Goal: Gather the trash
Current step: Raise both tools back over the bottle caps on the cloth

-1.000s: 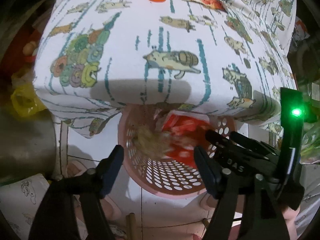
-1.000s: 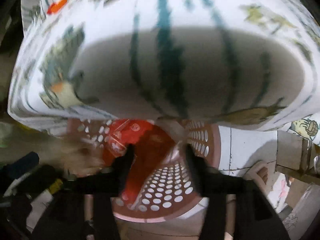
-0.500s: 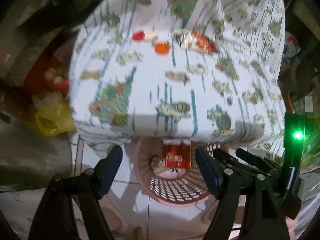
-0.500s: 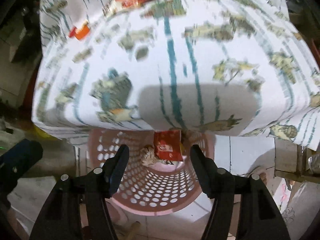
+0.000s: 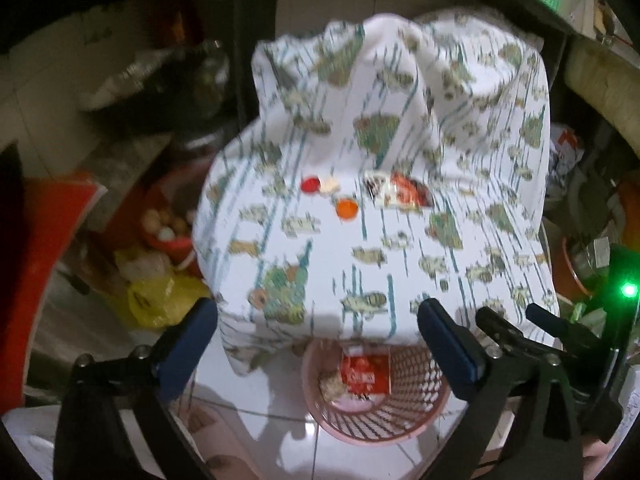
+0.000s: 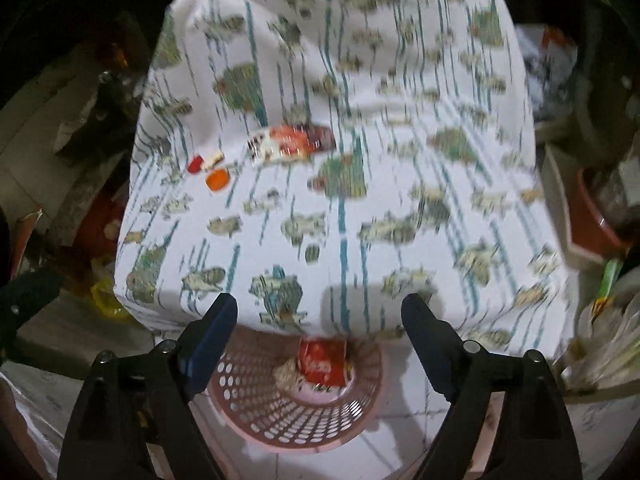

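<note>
Red packet [image 5: 366, 372] and crumpled wad [image 5: 332, 385] binned in pink basket [image 5: 416, 408]; wrapper [image 5: 400, 194], three caps [image 5: 346, 209] left mid-frame on desk [image 5: 400, 248]; left gripper [image 5: 318, 346] and right gripper [image 6: 320, 340] jaws just opened, empty

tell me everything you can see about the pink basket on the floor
The pink basket is round, plastic-looking, its wall pierced all over with small holes. It stands upright and open-topped on pale floor tiles, its far rim hidden under the edge of the patterned cloth. Inside lie a red wrapper and a crumpled tan wad beside it. Nothing else touches it; both tools are clear of it.
</note>
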Motion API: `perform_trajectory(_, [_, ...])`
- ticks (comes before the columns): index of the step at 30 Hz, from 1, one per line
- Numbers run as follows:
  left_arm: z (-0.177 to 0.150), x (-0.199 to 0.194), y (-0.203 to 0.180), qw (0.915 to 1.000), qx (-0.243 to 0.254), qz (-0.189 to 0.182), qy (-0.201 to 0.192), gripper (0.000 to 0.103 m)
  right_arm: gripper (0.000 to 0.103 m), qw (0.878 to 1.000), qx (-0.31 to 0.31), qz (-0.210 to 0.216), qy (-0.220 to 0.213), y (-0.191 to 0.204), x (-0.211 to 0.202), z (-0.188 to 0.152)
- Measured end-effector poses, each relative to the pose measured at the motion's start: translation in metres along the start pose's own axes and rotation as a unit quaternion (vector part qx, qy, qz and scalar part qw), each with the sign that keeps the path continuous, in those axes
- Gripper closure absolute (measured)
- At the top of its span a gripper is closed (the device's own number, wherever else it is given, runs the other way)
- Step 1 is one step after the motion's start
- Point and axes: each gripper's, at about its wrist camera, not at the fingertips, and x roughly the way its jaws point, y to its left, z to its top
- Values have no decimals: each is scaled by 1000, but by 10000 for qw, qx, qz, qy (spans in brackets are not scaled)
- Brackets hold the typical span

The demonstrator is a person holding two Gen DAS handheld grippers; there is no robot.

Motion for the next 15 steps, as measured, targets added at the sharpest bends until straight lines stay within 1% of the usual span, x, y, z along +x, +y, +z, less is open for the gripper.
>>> perform_trajectory(4, [5,-17,4,9994,10,75,-328,0,17,9990,-286,-39,-327,9,-18,8])
perform_trajectory(6, [8,-25,4,9989,37,132,-449,0,17,9976,-388,-98,-559,12,-31,13])
perform_trajectory(8, [13,-37,6,9981,45,113,-597,0,17,9957,-463,-156,-787,15,-43,19])
perform_trajectory(12, [26,-63,8,9952,145,121,-965,0,16,9922,-435,-197,-1147,11,-69,37])
perform_trajectory(15, [39,-81,8,9930,194,27,-1164,0,16,9883,-456,-249,-1432,7,-90,53])
